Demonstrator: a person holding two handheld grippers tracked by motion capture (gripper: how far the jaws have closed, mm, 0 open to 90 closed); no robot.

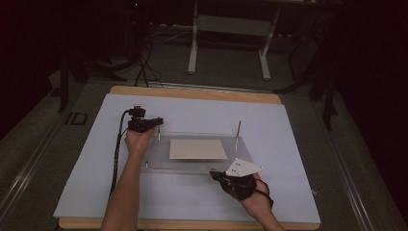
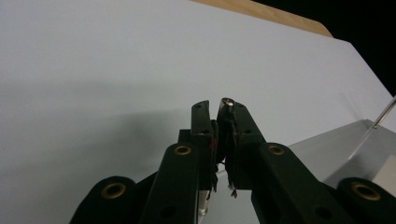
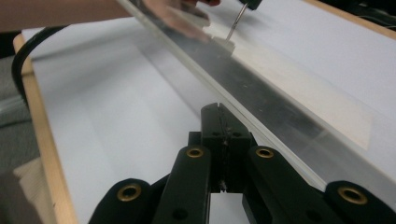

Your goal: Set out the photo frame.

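Observation:
A clear acrylic plate [image 1: 159,162] lies on the white sheet with a beige card [image 1: 197,149] at its middle. Thin metal rods stand at its far corners. My left gripper [image 1: 158,122] is at the far left corner, shut on the top of the left rod [image 1: 159,134]; the rod's round tip [image 2: 227,101] shows between the jaws of that gripper [image 2: 217,108]. The right rod [image 1: 238,129] stands free. My right gripper [image 1: 214,173] rests by the plate's near right edge, shut with nothing in it [image 3: 218,111].
The white sheet [image 1: 192,110] covers most of a wooden table [image 1: 192,92]. A black cable [image 1: 115,159] trails from the left gripper along the forearm. Beyond the table stand a desk frame [image 1: 231,38] and dark stands on the floor.

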